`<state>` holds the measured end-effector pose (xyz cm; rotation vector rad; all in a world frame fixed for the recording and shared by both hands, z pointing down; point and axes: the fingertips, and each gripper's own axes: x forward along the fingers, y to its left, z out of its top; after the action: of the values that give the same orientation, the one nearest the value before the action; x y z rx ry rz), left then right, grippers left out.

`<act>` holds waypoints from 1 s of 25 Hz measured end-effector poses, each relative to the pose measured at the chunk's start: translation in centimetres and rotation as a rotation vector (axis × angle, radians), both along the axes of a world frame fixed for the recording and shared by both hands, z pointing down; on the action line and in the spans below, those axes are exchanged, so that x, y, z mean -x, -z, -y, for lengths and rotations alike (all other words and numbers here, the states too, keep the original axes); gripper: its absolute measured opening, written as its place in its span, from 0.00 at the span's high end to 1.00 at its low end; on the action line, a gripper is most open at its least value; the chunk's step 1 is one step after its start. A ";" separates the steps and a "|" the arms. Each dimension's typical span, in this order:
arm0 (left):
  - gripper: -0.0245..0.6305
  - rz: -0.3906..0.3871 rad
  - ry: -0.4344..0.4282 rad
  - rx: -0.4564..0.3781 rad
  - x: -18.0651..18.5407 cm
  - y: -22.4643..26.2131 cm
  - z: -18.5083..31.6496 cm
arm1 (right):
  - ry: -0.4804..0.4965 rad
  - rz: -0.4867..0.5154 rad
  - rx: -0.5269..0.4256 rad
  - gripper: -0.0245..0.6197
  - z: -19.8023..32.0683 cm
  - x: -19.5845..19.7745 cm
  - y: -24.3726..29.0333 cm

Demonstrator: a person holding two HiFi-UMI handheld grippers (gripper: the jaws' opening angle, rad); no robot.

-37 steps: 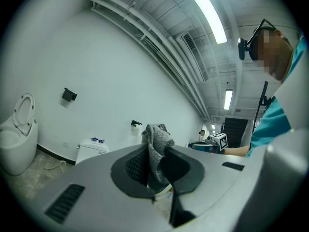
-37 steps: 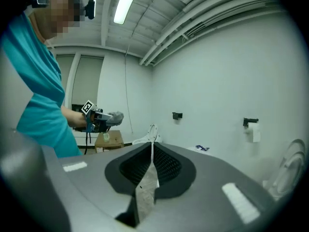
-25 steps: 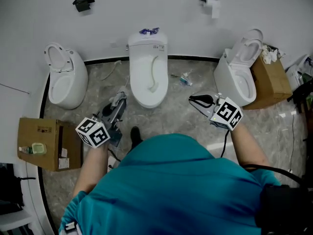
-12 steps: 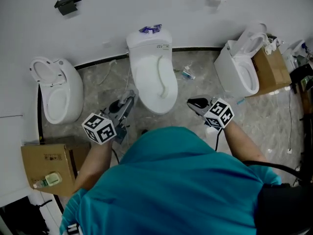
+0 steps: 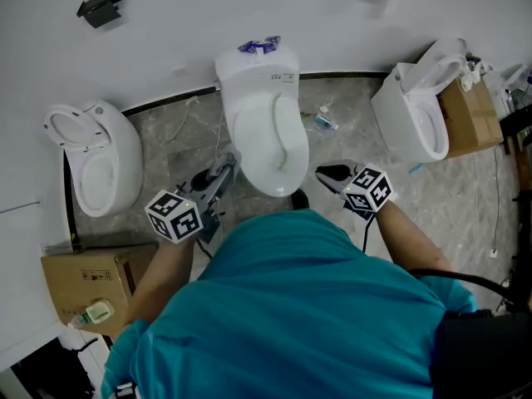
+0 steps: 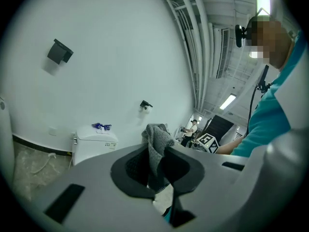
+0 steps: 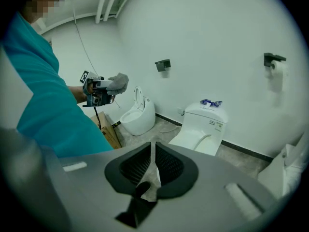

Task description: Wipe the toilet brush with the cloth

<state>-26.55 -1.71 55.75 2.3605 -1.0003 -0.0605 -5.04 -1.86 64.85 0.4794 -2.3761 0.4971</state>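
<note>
Head view: the left gripper point(image 5: 214, 178) and the right gripper point(image 5: 328, 173) hang on either side of the near end of the middle toilet point(image 5: 259, 75), whose lid is down. A pale curved thing point(image 5: 280, 144) lies along that lid. It is probably the toilet brush, though I cannot be sure.

Left gripper view: the jaws are closed on a grey cloth point(image 6: 155, 141), with a bunch standing above the pads and a tail hanging below. It looks soft, limp and light, so it should wrap easily round a handle.

Right gripper view: the jaws are pressed together and empty as far as I can tell, with only a thin pale line between the pads. The toilet stands ahead to the right.

If that is the brush, it should be light and stiff, and its smooth plastic may be slippery. The free handle end looks like the best hold, leaving the rest bare for the cloth.
</note>
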 end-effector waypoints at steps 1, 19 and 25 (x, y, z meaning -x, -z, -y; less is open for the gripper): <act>0.90 0.007 0.003 0.003 -0.3 -0.1 0.8 | -0.002 0.009 0.014 0.96 0.9 -0.3 -0.3; 0.90 -0.043 0.661 0.240 -8.2 -9.1 13.9 | 1.089 -0.160 -0.004 0.82 18.9 -3.3 -10.8; 0.90 -0.036 0.808 0.347 -7.8 -14.4 10.7 | 1.452 -0.236 -0.105 0.69 16.1 -1.1 -18.0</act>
<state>-18.73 -12.42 70.12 1.5260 -1.7228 -0.2136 -3.98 -17.95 82.85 -1.0569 -1.8896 -0.3435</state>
